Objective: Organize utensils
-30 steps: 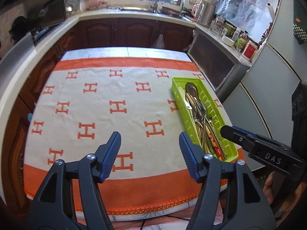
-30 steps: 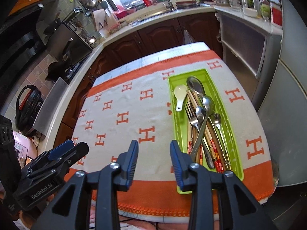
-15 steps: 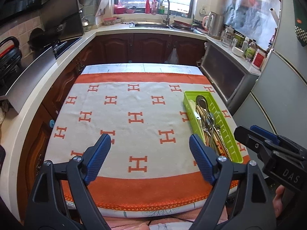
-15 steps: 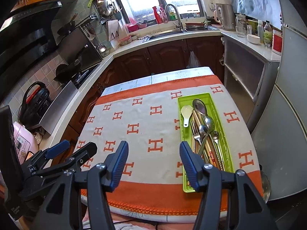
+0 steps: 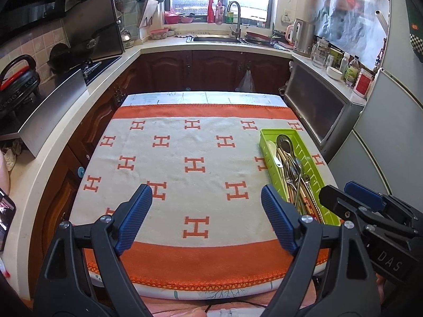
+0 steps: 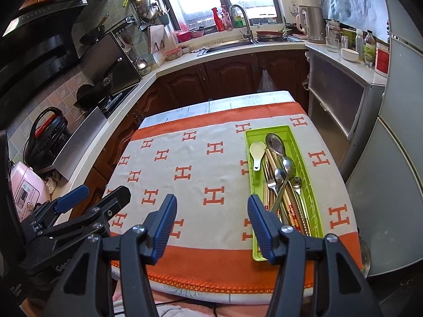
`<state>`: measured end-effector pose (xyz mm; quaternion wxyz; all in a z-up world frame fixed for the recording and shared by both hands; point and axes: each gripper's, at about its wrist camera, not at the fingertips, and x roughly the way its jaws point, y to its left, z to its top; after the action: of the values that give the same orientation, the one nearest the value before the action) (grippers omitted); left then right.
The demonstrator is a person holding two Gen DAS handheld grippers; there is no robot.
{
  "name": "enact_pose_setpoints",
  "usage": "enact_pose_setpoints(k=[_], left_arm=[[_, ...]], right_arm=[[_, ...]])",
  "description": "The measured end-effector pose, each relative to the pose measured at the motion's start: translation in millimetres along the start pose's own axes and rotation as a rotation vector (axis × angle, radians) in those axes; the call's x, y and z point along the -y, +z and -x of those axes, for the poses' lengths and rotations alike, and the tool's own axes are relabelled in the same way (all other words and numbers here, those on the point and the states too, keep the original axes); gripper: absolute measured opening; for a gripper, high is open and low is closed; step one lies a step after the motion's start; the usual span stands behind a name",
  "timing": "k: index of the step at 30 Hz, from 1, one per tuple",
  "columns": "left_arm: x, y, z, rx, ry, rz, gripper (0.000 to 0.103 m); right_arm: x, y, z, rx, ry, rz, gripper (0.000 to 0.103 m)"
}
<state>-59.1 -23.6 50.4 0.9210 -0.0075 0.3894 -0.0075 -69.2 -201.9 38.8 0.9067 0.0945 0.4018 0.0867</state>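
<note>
A green utensil tray (image 5: 265, 145) (image 6: 304, 155) lies along the right side of the table. It holds metal spoons (image 6: 275, 142), a fork (image 6: 270, 185), chopsticks (image 6: 292, 211) and a white ceramic spoon (image 6: 257, 153) (image 5: 272, 149). My left gripper (image 5: 206, 211) hangs open over the table's near edge, left of the tray, with nothing between its fingers. My right gripper (image 6: 210, 219) is open too, held above the near edge just left of the tray's near end. Each gripper shows in the other's view: the right gripper (image 5: 357, 206), the left gripper (image 6: 87, 200).
The table wears a cream cloth with orange H marks and orange borders (image 5: 195, 166). Dark wood cabinets and a counter surround it, with a sink (image 5: 216, 38) at the back, a stove (image 6: 105, 97) on the left and a grey fridge (image 6: 396, 158) close on the right.
Both grippers have pulled back and risen from the table, so more of the kitchen shows. Both sets of fingers have spread wider. The tray and utensils have not moved.
</note>
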Motion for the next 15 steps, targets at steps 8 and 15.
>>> enact_pose_setpoints(k=[8,15], left_arm=[[0.3,-0.2,-0.1,-0.003,0.0,0.001,0.083],[-7.5,-2.1,-6.0,-0.016,0.001,0.005,0.083]], right_arm=[[-0.6,-0.3,-0.7,-0.003,0.001,0.001,0.056],[-5.9,-0.3,-3.3,-0.012,0.001,0.003,0.056]])
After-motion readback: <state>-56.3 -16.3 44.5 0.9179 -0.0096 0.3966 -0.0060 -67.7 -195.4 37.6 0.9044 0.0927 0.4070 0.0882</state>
